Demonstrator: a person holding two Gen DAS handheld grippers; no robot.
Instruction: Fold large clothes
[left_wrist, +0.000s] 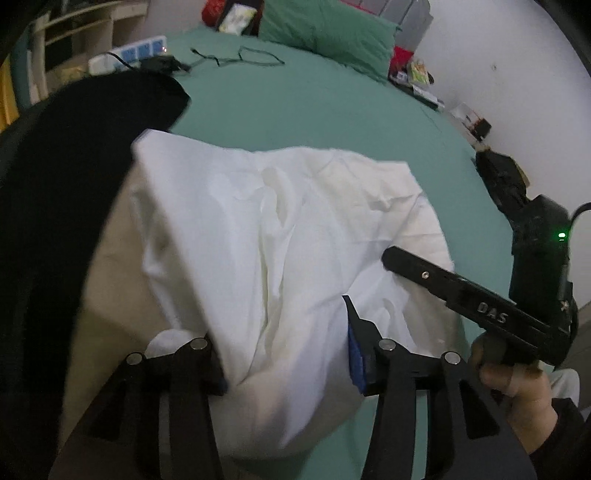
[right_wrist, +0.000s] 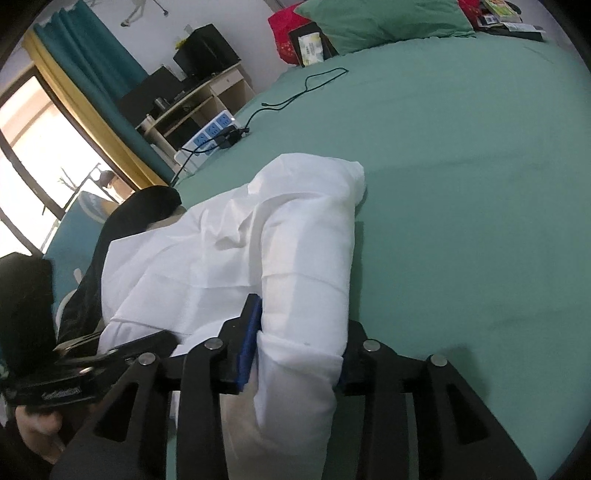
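A white garment (left_wrist: 277, 221) lies bunched and partly folded on the green bed sheet (left_wrist: 314, 110). My left gripper (left_wrist: 284, 347) straddles its near fold, jaws apart, the cloth loose between them and draped over the left finger. In the right wrist view, a rolled fold of the white garment (right_wrist: 221, 266) fills the gap of my right gripper (right_wrist: 301, 325) at its full width, without pinch creases. The right gripper (left_wrist: 480, 306) also shows at the garment's right edge, held by a hand. The left gripper (right_wrist: 92, 354) appears at lower left.
A black garment (left_wrist: 55, 184) over beige cloth (left_wrist: 107, 302) lies left of the white one. A power strip (right_wrist: 210, 136) and a black cable (right_wrist: 306, 88) rest on the sheet (right_wrist: 461, 221) farther back. A green pillow (left_wrist: 332, 33) and small items (left_wrist: 417, 74) line the far edge.
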